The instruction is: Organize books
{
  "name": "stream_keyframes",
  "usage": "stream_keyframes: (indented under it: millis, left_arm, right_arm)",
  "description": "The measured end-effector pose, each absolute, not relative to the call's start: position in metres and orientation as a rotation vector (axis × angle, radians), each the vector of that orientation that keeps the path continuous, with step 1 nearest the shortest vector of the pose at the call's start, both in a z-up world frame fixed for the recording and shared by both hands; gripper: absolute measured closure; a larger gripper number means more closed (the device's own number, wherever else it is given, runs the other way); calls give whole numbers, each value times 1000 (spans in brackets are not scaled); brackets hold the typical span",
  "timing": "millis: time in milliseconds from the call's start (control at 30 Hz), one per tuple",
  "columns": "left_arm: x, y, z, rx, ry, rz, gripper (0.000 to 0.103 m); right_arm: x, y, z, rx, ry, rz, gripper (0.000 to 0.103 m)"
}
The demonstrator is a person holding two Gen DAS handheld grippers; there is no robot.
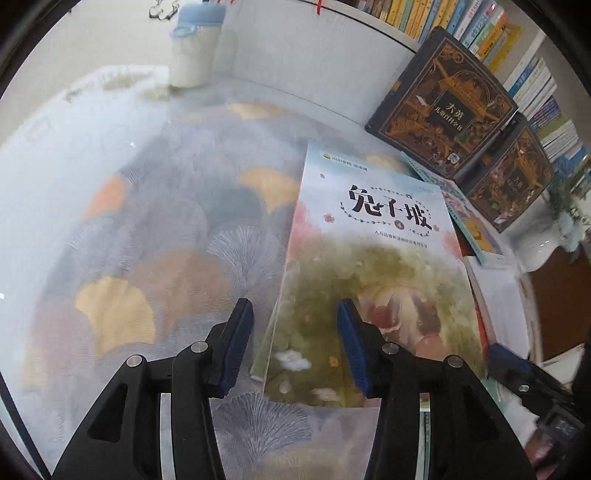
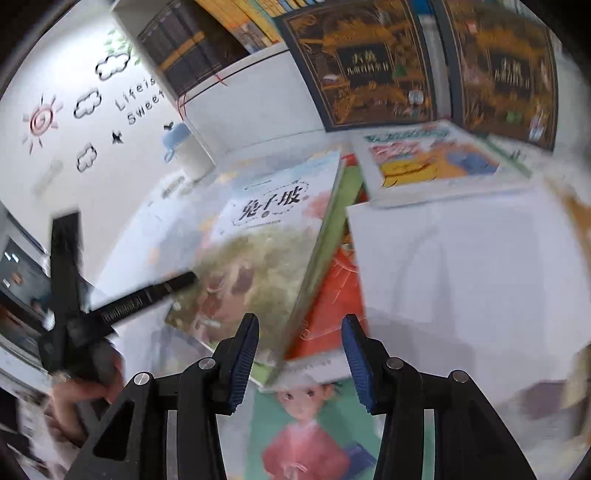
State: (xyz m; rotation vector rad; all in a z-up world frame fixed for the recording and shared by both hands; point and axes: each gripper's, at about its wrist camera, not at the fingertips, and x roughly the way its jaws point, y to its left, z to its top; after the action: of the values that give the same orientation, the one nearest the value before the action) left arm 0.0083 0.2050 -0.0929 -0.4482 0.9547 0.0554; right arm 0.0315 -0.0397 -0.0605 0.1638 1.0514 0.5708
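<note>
Left gripper [image 1: 295, 347], a pair of black tongs with blue ribbed pads, stands partly open with nothing pressed between its pads; its jaws straddle the near left corner of a pastel paperback book [image 1: 369, 266] with large black Chinese title lettering, one pad over the tablecloth and the other over the cover. That book is the landmark: it lies face up on a tablecloth [image 1: 147, 229] printed with grey, orange and yellow fan-shaped leaves. Far behind it to the left stands a milky white plastic bottle with a pale blue lid [image 1: 194, 48]. Behind it to the right, two dark hardbacks with ornate gold covers [image 1: 443, 103] lean upright against a white shelf of colourful book spines [image 1: 480, 29]. Just right of it lies a flat picture book with a yellow and blue cover [image 2: 439, 162], and beside that a plain white book [image 2: 461, 258]. Under its right edge an orange-red book [image 2: 332, 295] shows, and nearer still a green-covered book showing a child in a red top [image 2: 306, 424]. Right gripper [image 2: 299, 358], of the same build, is also partly open and grips nothing, its jaws astride the landmark book's near right corner.
</note>
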Motion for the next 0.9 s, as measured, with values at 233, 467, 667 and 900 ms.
stream_keyframes:
  millis: [233, 467, 667, 900]
  left_arm:
    - [11, 195, -91, -411, 974, 9, 57]
    - [11, 196, -90, -419, 993, -10, 57]
    - [1, 185, -80, -356, 1055, 4, 57]
    - [-4, 156, -77, -216, 1121, 34, 39]
  right_arm:
    - [35, -21, -67, 189, 1077, 680, 57]
    - [37, -20, -68, 164, 1067, 653, 56]
    - [27, -8, -60, 15, 1073, 584, 56]
    - [-1, 20, -53, -281, 1031, 479, 52]
